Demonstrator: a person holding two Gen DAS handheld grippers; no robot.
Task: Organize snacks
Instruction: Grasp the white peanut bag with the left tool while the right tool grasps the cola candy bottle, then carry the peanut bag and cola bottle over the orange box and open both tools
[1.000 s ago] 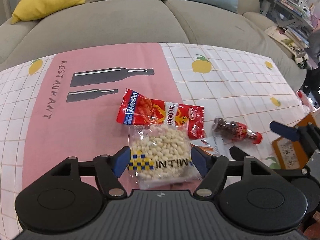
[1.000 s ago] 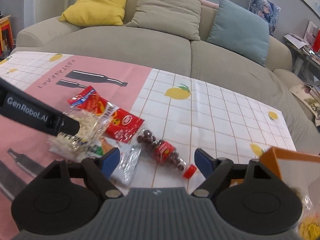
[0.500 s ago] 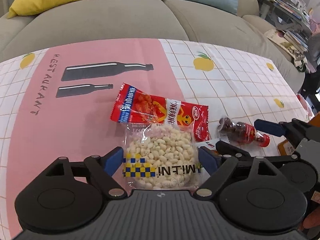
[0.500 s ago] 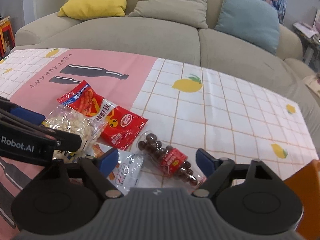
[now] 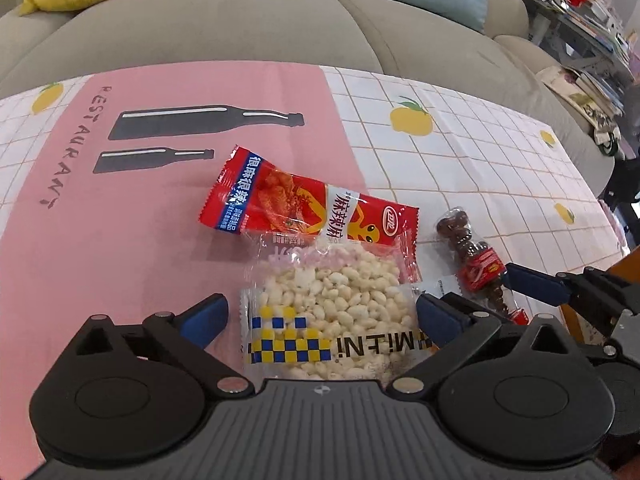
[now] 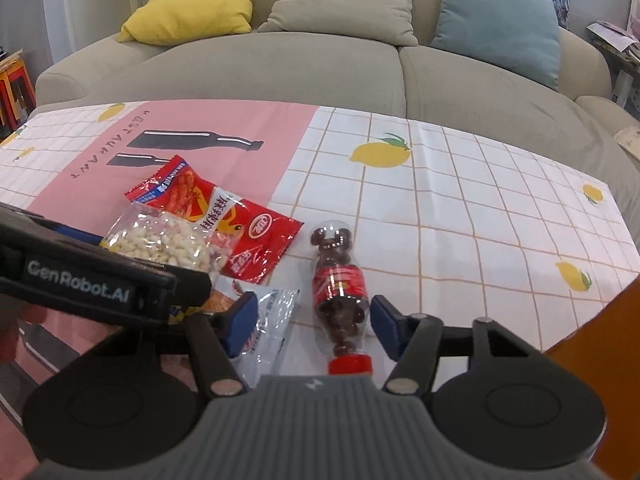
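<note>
A clear bag of puffed rice [image 5: 332, 304] lies on the tablecloth between the open fingers of my left gripper [image 5: 320, 320]; it also shows in the right wrist view [image 6: 160, 240]. A red spicy-snack packet [image 5: 308, 208] lies just beyond it, partly under it. A small bottle of chocolate balls [image 6: 340, 284] with a red cap lies between the open fingers of my right gripper [image 6: 312, 320]. A silver packet [image 6: 268, 320] lies under the right gripper's left finger. Neither gripper grips anything.
The table carries a pink and white checked cloth [image 5: 120, 220] with lemons. An orange box [image 6: 600, 328] stands at the right edge. A grey sofa [image 6: 320, 68] with cushions runs behind the table. My left gripper's body [image 6: 80, 280] crosses the right view's left side.
Both grippers have moved forward and down over the snacks. The rice bag now sits deeper between my left fingers, the chocolate bottle deeper between my right fingers.
</note>
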